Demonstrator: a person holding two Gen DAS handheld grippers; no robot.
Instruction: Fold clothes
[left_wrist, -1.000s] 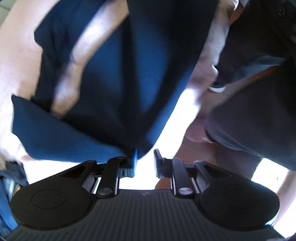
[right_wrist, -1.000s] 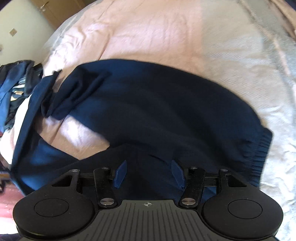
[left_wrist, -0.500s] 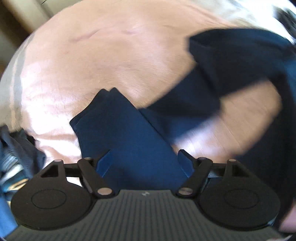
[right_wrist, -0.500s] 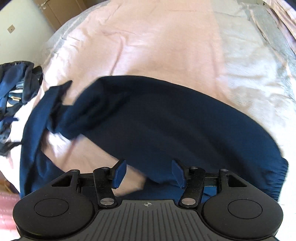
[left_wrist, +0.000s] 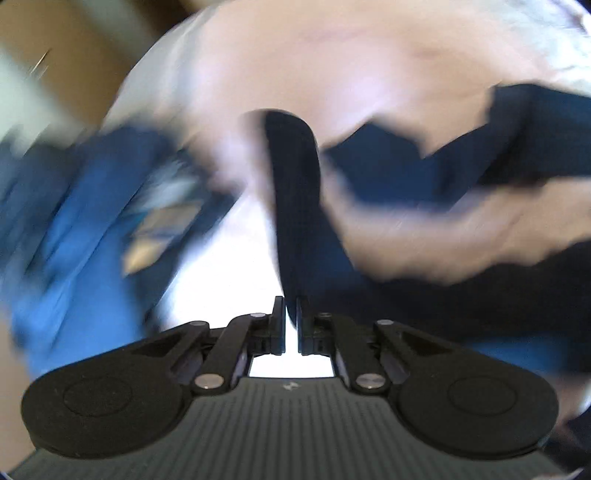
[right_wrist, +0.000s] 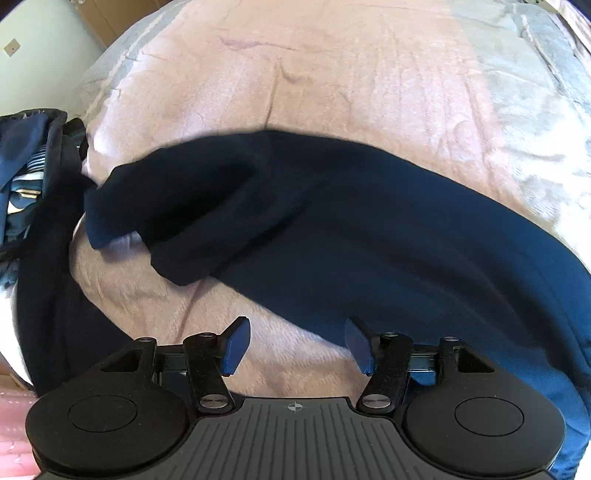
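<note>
A dark navy garment (right_wrist: 369, 229) lies spread across the pink bedspread (right_wrist: 332, 74), with a folded-over part at its left. In the left wrist view, which is blurred, a narrow strip of the same navy garment (left_wrist: 295, 206) runs up from my left gripper (left_wrist: 291, 310), whose jaws stand almost together, shut on the strip's end. My right gripper (right_wrist: 297, 339) hovers over the garment's near edge. Its jaws are opening, with only bedspread and cloth below them and nothing pinched.
A heap of other blue and striped clothes (right_wrist: 26, 177) sits at the bed's left edge, and shows as a blue blur (left_wrist: 74, 221) in the left wrist view. Grey patterned bedding (right_wrist: 535, 92) lies to the right. A wall and a wooden door stand beyond the bed.
My left gripper swung across the bed, stood wide over a navy flap half a second ago, and has now closed on a narrow strip. The right gripper slid along the garment's near edge.
</note>
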